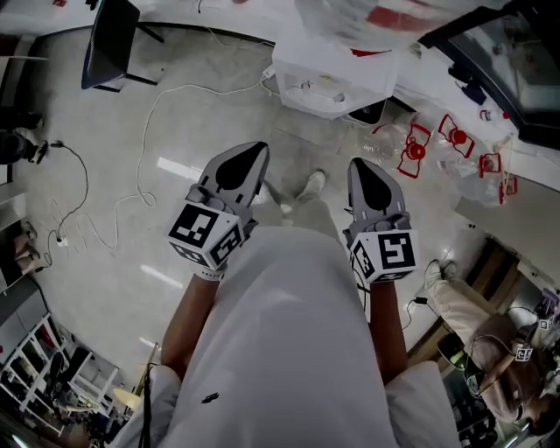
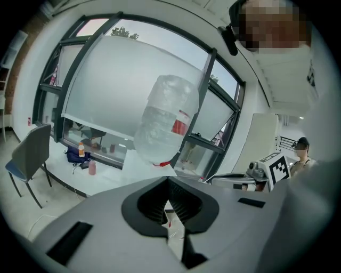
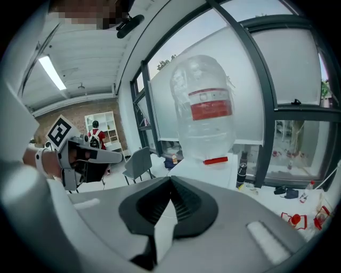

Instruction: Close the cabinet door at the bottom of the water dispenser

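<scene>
Dark chair [image 1: 109,39] at upper left, white cable [image 1: 140,166] looped over the floor, red-handled clear bottles [image 1: 416,150] clustered at right.

The water bottle [image 1: 367,17] on the water dispenser [image 1: 331,83] is blurred and cut off by the top edge; the dispenser's lower front is largely hidden beneath its top.

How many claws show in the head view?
2. The left claw is held out left of centre and the right claw right of centre. Both are shut and empty. None seems hidden.
</scene>
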`<state>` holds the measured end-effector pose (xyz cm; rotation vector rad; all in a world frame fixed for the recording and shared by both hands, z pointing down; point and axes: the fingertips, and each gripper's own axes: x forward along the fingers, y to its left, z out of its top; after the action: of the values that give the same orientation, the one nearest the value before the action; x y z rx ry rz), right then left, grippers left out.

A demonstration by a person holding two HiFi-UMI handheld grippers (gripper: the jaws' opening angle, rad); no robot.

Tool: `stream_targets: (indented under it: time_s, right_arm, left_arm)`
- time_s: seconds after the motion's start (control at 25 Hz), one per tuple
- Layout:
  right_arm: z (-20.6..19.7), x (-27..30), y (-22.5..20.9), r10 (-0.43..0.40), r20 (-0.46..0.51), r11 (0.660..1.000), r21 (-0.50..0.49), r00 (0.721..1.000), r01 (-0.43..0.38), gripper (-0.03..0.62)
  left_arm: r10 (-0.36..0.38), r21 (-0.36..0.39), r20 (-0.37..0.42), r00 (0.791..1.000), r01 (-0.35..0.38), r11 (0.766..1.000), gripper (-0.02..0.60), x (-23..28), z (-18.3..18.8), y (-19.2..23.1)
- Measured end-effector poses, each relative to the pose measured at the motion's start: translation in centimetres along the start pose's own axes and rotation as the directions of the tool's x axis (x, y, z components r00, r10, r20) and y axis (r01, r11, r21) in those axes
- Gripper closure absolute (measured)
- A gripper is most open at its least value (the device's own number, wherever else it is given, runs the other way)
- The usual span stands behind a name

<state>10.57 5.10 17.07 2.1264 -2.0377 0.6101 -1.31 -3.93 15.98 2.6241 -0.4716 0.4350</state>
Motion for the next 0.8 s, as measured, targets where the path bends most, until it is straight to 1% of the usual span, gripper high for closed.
stream_targets:
  time_s: [0.12,0.32,0.48,0.56,0.68,0.8]
  right_arm:
    - [1.0,-0.8,0.6,0.005,0.008,1.0,-0.013,1.0,-0.005,0.585]
    - [2.7,-2.2,1.2,0.039,0.005,0.995,-0.093,0.999,-0.039,0.583]
    - [3.9,-3.3,1.7,0.046,0.018,0.994,-0.102,0.999,-0.044,0.584]
    - [4.1,-3.6,1.9,0.049,0.016,0.992,-0.12,0.999,-0.047,0.583]
    - [3.8,-4.4,2.0,0.053,-0.02,0.982,-0.18,0.998,-0.056,0.584]
    - [4.2,-4.7,2.2,0.054,-0.008,0.978,-0.2,0.998,-0.055,0.584]
  left_arm:
    - [0.005,0.004,0.02,1.0,-0.005,1.0,0.575,-1.9,1.0,-0.1]
    - [0.011,0.002,0.052,0.999,-0.012,1.0,0.575,-3.6,2.3,-0.4]
    - [0.002,0.016,0.06,0.998,-0.003,1.0,0.575,-4.8,3.1,-1.2]
    - [0.002,0.014,0.065,0.998,-0.003,1.0,0.577,-5.1,3.1,-1.4]
    - [-0.005,0.013,0.068,0.998,0.005,1.0,0.575,-5.5,3.0,-1.6]
    - [-0.02,0.021,0.08,0.997,0.018,1.0,0.575,-6.0,3.6,-1.6]
